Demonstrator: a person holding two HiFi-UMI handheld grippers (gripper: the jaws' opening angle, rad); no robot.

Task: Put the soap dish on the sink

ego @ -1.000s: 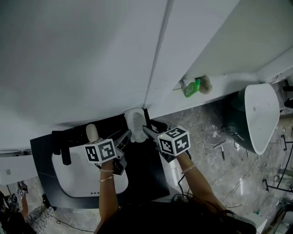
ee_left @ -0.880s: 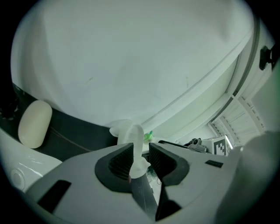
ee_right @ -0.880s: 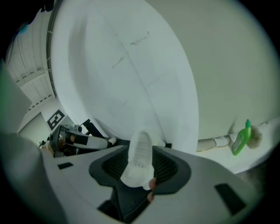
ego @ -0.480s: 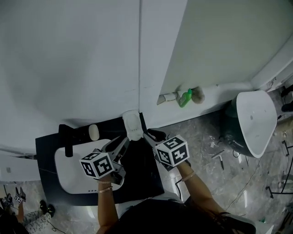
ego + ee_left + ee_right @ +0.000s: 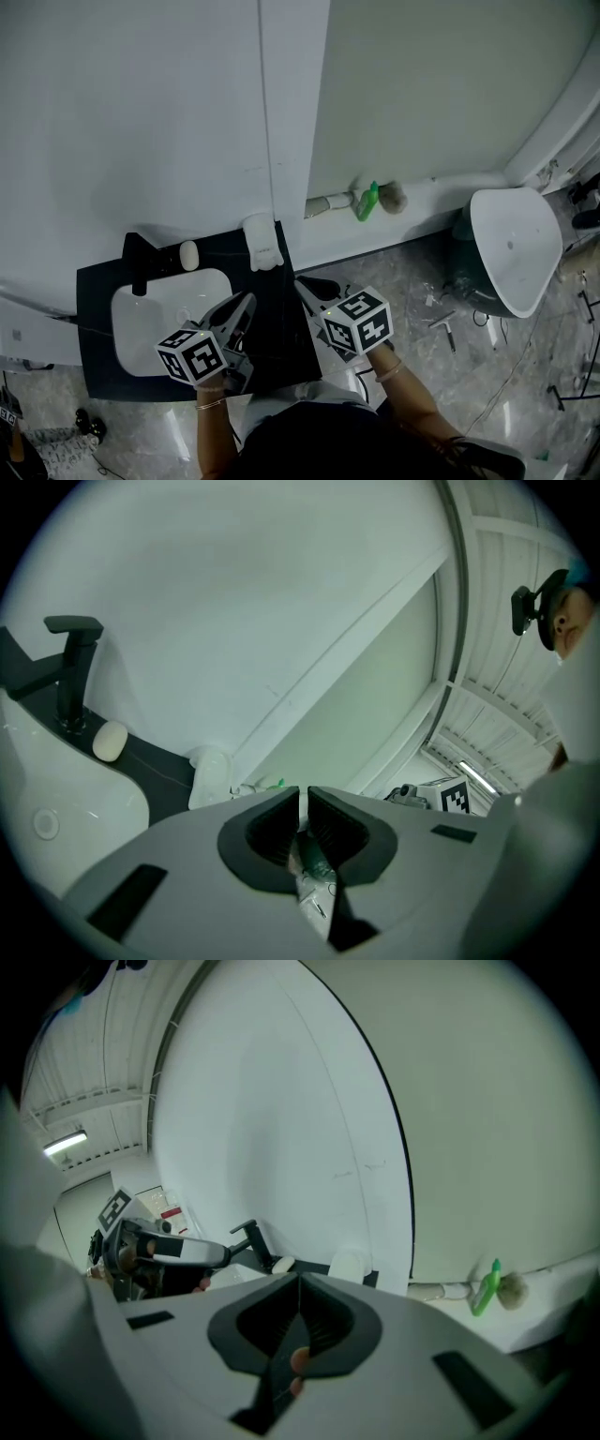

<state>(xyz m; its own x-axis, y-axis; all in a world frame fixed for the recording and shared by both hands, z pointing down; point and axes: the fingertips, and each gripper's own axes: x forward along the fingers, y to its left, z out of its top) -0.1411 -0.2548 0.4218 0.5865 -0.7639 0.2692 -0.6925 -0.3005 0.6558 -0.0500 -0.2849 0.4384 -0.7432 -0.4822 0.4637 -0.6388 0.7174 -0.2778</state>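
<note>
The white soap dish [image 5: 262, 243] lies on the black counter [image 5: 286, 323] at its back right corner, against the wall, right of the white sink basin [image 5: 155, 319]. The left gripper view has the soap dish [image 5: 208, 776] ahead at lower left; the right gripper view shows the soap dish [image 5: 349, 1265] just past the jaws. My left gripper [image 5: 249, 300] [image 5: 303, 797] hangs over the counter in front of the dish, shut to a sliver on nothing. My right gripper [image 5: 302, 284] [image 5: 300, 1283] is beside it, shut and empty. Both are well clear of the dish.
A pale soap bar [image 5: 189, 254] and a black faucet [image 5: 139, 269] sit behind the basin. A green bottle [image 5: 367, 202] rests on a low ledge to the right. A white fixture [image 5: 516, 246] and scattered tools lie on the floor at right.
Both grippers have drawn back from the soap dish toward me and risen. The right jaws have closed. The dish stays at the counter's back corner.
</note>
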